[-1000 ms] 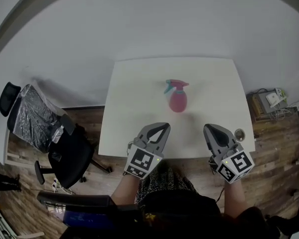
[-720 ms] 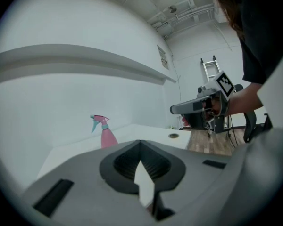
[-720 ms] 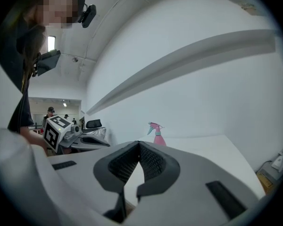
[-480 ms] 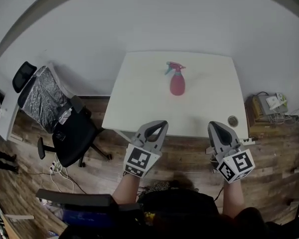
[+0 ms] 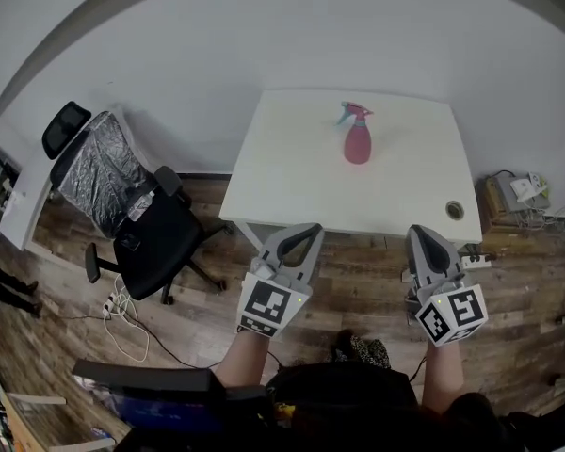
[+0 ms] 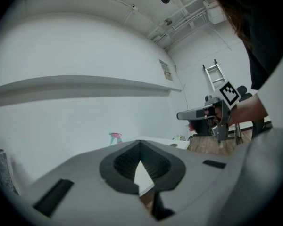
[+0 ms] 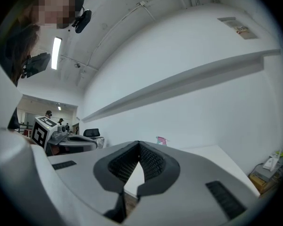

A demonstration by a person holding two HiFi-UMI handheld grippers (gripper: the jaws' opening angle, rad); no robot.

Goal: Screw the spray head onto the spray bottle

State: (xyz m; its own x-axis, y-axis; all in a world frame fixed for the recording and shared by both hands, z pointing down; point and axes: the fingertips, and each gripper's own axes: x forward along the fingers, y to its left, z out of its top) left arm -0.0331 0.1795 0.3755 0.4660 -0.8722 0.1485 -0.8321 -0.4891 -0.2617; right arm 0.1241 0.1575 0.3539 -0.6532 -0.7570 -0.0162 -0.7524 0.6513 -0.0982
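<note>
Here, in the head view, the spray bottle (image 5: 358, 143) stands upright on the white table (image 5: 292, 177), in the upper middle of the frame and toward the table's far edge. Its body is opaque pink, so any contents cannot be told. The spray head (image 5: 353, 113), pink and teal, sits on top of the bottle with its nozzle pointing to the frame's left; whether it is screwed tight cannot be told.

Both grippers hang in the lower half of the frame, over the wooden floor (image 5: 358, 281) and short of the table's near edge, well apart from the bottle. The left gripper (image 5: 299, 235) has its jaws pressed together with nothing between them. The right gripper (image 5: 422, 236) is likewise closed and empty. In each gripper view the bottle shows small and distant beyond the closed tips.

A round cable grommet (image 5: 455, 211) sits in the table's near right corner. At the right edge, a shallow box (image 5: 505, 194) on the floor holds pale items too small to name. A black office chair (image 5: 155, 243) stands left of the table, beside a chair under a silvery cover (image 5: 94, 172).
</note>
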